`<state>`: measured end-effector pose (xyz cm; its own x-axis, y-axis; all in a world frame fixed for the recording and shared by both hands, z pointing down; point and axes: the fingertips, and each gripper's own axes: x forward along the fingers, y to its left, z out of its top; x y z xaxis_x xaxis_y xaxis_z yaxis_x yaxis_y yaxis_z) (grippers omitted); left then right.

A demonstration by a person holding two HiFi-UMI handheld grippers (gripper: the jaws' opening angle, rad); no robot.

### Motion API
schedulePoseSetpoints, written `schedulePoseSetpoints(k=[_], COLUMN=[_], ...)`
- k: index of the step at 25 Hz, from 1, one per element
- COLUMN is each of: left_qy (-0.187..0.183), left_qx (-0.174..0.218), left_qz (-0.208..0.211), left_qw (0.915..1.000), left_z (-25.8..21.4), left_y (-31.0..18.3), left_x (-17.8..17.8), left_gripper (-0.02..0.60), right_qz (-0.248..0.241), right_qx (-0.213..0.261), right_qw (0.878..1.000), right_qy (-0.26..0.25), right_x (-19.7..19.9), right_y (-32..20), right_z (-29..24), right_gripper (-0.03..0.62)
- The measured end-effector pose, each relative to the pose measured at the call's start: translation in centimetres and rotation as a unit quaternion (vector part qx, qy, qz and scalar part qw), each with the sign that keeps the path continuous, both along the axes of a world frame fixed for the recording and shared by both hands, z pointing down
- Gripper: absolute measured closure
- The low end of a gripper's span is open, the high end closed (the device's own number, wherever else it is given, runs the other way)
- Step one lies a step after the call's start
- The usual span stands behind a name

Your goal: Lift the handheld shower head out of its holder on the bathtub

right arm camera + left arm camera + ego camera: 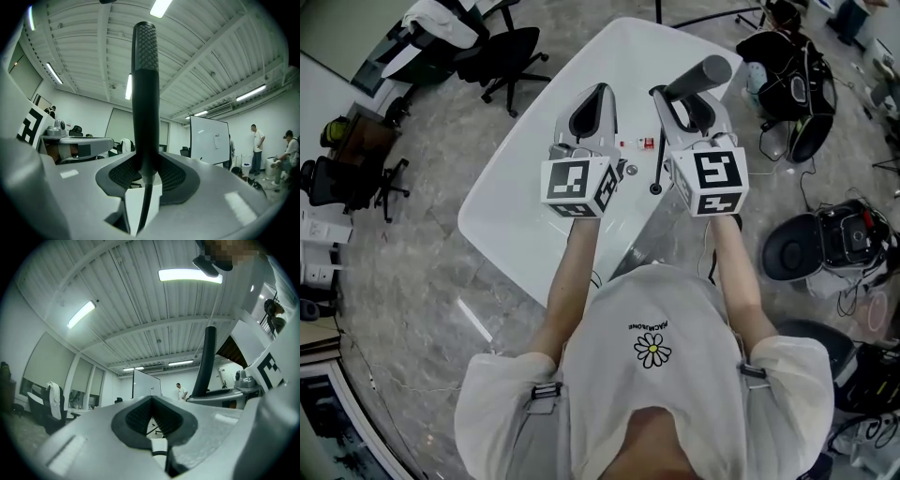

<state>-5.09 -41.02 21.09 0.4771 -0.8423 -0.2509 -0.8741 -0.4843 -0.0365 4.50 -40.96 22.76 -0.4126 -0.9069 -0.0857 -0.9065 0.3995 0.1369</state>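
The dark handheld shower head [703, 75] is raised above the white bathtub [525, 197], and my right gripper [680, 96] is shut on its handle. In the right gripper view the textured handle [145, 89] stands upright between the pads, above my right gripper [146, 165], and its hose [145, 204] hangs below. The hose [657, 161] drops to the tub's deck near small metal fittings [630, 170]. My left gripper [598, 94] hovers beside it with its jaw tips together and nothing in them. In the left gripper view my left gripper [151, 400] sees the shower head [206, 362] to its right.
Office chairs [502, 52] stand beyond the tub at the upper left. Bags and cables [797, 84] and round dark devices [797, 248] crowd the floor to the right. A whiteboard [209, 140] and standing people [257, 147] are far off.
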Motion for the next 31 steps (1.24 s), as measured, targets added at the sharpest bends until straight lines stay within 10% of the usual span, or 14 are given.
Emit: schedulePoseSetpoints(k=[31], left_qy=[-0.004], left_qx=[-0.006], left_qz=[0.005], left_qw=[1.0], left_z=[-0.35], left_y=[-0.65], left_x=[-0.1], left_gripper=[0.581], right_qz=[0.0], right_qx=[0.001], right_qw=[1.0], right_qy=[0.006], right_x=[-0.45], right_y=[-0.21], right_z=[-0.4], right_gripper=[0.442])
